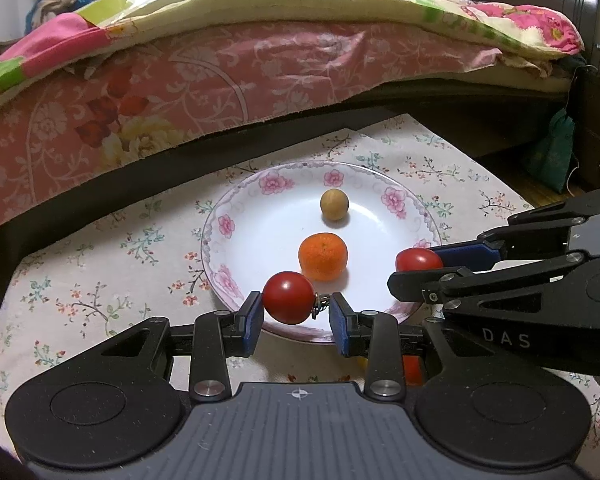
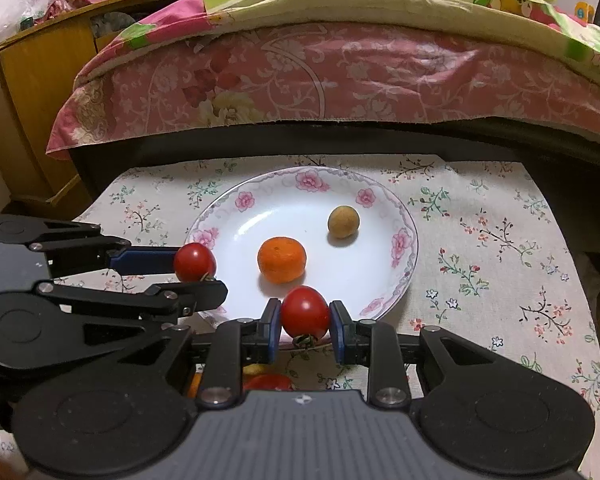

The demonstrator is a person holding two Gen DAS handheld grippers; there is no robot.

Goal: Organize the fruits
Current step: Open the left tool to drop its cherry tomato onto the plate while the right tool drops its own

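Placing step: plate (image 1: 412,216) on the cloth-covered surface (image 1: 100,280) holds an orange (image 1: 323,257) and a brown fruit (image 1: 334,204). Left claw (image 1: 296,312) grips a tomato (image 1: 289,297), right claw (image 2: 305,326) another tomato (image 2: 305,311), both over the near rim. Next: lower, release inside.

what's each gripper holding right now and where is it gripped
Each holds a red tomato across its sides: left gripper its tomato, right gripper its tomato, both over the plate edge.

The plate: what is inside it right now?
On the plate lie an orange and a small tan fruit, apart. Each gripper, left and right, holds a tomato over its near rim; the rim beneath is hidden.
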